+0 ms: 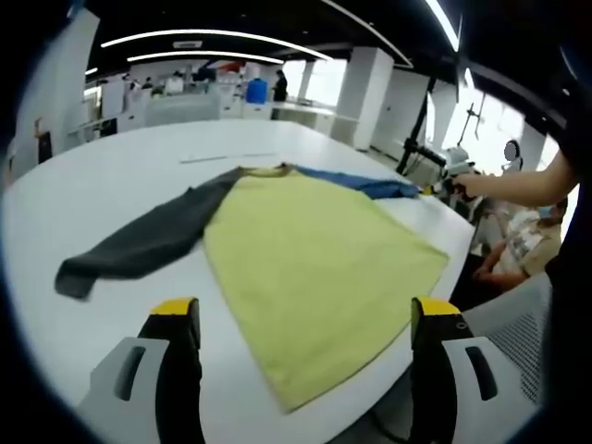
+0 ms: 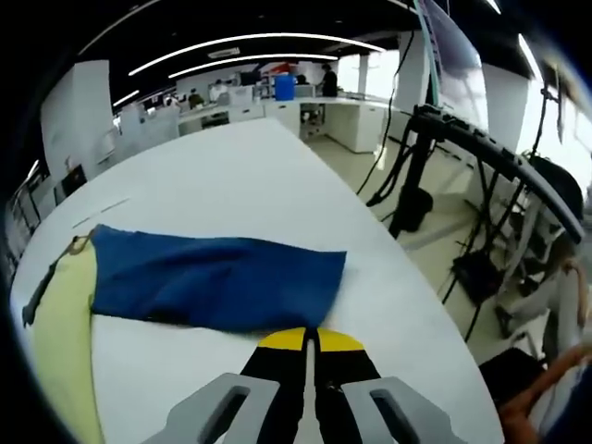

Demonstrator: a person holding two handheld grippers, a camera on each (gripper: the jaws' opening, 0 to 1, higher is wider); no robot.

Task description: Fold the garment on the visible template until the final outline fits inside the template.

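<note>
One garment point(image 1: 314, 259) is seen spread flat on a single white desk point(image 1: 102, 194) in the left gripper view. Three coloured parts are counted on it: a yellow-green body, one dark grey sleeve point(image 1: 148, 242) stretched out to the left, and one blue sleeve point(image 1: 365, 185) reaching toward the far right edge of the desk. The near corner of the yellow-green body lies at the desk edge between the two jaws of the left claw point(image 1: 305, 319), which are held wide apart above the desk with nothing between them.

In the right gripper view the blue sleeve point(image 2: 217, 276) is shown lying flat on the desk point(image 2: 240, 176), joined at the left to the yellow-green body point(image 2: 65, 342). The right claw point(image 2: 310, 340) is seen with its two yellow-tipped jaws brought together at the near edge of the sleeve; whether cloth is pinched between them cannot be told.

A person's arm point(image 1: 518, 185) is seen at the right of the left gripper view.
</note>
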